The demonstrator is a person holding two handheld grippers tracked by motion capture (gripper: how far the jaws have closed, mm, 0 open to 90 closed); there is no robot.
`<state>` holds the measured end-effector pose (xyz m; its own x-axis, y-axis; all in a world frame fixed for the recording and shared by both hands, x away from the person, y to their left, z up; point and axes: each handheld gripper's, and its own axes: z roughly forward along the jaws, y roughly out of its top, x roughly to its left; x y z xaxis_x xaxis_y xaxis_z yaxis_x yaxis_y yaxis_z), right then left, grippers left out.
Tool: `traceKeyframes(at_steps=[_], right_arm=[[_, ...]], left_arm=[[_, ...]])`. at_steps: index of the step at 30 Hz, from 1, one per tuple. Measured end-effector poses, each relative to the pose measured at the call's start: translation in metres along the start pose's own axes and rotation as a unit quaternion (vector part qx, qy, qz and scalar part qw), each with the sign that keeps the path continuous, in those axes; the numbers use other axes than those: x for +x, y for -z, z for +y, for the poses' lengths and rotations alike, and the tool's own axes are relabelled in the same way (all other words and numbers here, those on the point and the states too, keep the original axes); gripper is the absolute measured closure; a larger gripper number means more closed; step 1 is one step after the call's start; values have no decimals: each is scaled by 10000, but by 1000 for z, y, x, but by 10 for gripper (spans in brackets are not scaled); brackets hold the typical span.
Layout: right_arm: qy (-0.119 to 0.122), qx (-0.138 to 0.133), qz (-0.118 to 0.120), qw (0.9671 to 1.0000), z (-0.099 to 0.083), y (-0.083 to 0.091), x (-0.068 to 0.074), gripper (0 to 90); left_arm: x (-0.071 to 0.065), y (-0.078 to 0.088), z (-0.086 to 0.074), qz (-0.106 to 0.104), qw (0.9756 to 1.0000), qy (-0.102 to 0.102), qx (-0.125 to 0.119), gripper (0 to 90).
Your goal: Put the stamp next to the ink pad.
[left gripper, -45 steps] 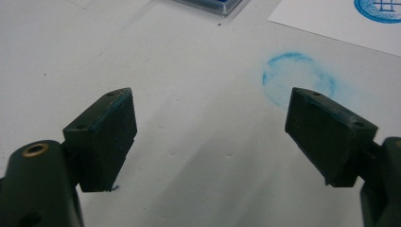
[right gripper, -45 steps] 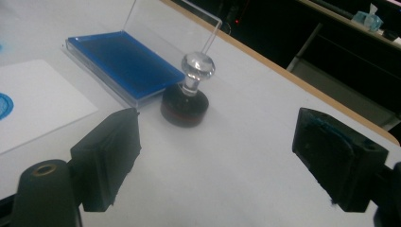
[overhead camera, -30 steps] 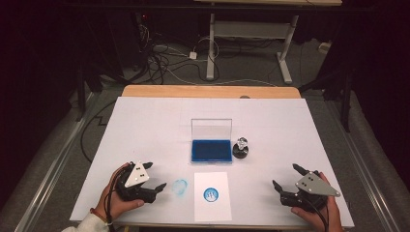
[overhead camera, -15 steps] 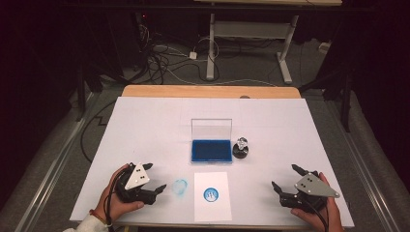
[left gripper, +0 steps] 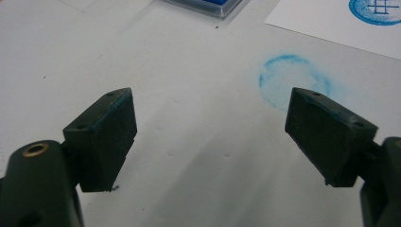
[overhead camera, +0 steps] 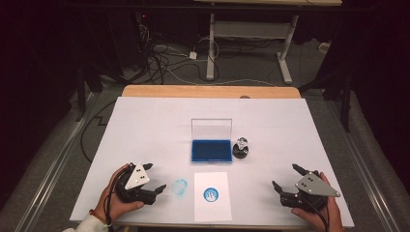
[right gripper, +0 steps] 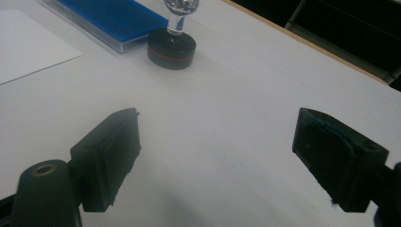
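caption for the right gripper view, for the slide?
Open right gripper above the white table, facing the round stamp beside the blue ink pad.

The stamp's (right gripper: pixel 178 28) knob was cut off at twelve o'clock in the right gripper view; the printed mark (overhead camera: pixel 211 195) on the paper (overhead camera: pixel 212 212) was too small to read.

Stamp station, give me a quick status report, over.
Left gripper open, empty, beside blue smudge. Right gripper open, empty. Stamp upright beside open ink pad, untouched. Stamped paper at front. Nothing blocks the stamp.
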<state>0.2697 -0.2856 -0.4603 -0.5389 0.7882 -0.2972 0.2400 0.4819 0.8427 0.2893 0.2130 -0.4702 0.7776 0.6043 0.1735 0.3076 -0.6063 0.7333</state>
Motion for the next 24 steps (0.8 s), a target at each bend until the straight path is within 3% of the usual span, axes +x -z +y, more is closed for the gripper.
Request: traceKeyframes(at_steps=[24], right_arm=[[4, 0, -13, 10000, -1, -1, -1, 163]], left_arm=[[3, -3, 2, 10, 10000, 81, -1, 169]])
